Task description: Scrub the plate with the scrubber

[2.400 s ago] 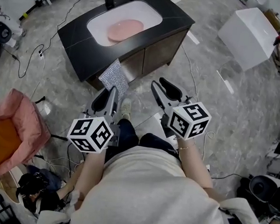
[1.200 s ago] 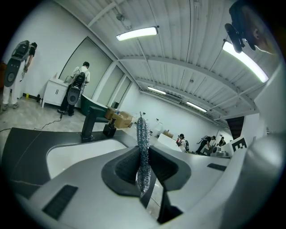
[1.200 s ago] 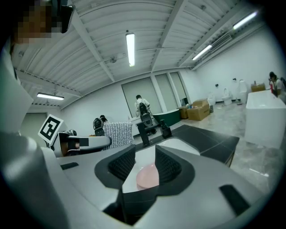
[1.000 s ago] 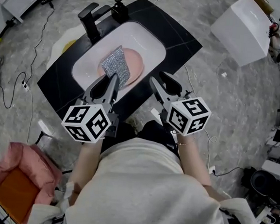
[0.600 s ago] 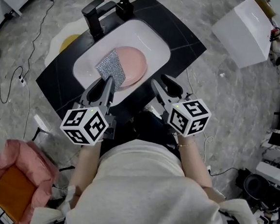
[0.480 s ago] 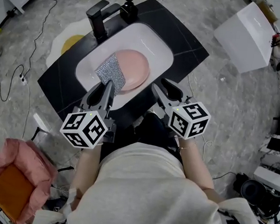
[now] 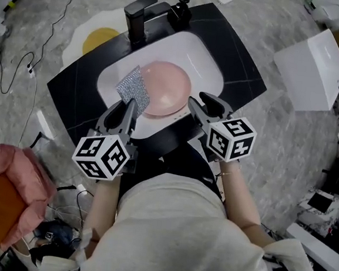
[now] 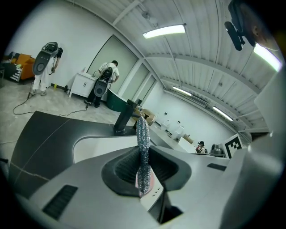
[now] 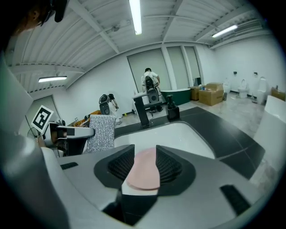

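Nearest: left gripper (image 7: 126, 106), jaws clamped on the silver mesh scrubber (image 7: 132, 86), which stands on edge out of the tips. Beside it to the right, right gripper (image 7: 205, 103), jaws wide and just been opening, nothing pinched; the pink plate (image 7: 166, 88) shows through the gap. About two seconds back both grippers hung well short of the table (image 7: 241, 61); they now reach the near edge of the sink (image 7: 207, 54). Scrubber sits over the plate's left rim, contact unclear. Plate lies flat in the basin. Faucet (image 7: 138, 18) at the far side.
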Motion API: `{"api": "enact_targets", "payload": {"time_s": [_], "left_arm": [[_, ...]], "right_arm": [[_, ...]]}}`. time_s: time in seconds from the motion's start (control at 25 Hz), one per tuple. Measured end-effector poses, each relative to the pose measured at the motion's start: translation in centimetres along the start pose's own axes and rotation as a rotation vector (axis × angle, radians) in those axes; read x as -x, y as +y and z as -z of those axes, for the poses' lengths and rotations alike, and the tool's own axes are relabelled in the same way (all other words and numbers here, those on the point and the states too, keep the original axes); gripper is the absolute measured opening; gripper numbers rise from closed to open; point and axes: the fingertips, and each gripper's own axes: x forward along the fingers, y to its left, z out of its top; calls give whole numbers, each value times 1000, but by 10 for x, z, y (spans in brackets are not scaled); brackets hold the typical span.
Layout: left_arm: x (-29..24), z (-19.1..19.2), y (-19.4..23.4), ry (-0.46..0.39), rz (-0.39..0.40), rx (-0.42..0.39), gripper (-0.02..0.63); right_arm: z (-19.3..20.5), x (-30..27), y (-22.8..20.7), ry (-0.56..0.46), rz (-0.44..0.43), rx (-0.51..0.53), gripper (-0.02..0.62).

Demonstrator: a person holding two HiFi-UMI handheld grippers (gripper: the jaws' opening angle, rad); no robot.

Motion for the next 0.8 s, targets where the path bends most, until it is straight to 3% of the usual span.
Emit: {"api": "enact_targets", "payload": {"time_s": [0.24, 0.4, 0.64, 0.8], "left_arm": [[-23, 10, 10, 15, -79, 6, 77], [-39, 16, 16, 34, -148, -42, 77], [-59, 36, 25, 122, -236, -179, 77], [-67, 50, 31, 166, -281, -187, 77]], "right_arm": [[5, -43, -36, 123, -43, 36, 140], [10, -68, -53, 256, -84, 52, 118], [20, -110, -80, 391, -114, 34, 119], [27, -136, -92, 435, -125, -13, 134]]}}
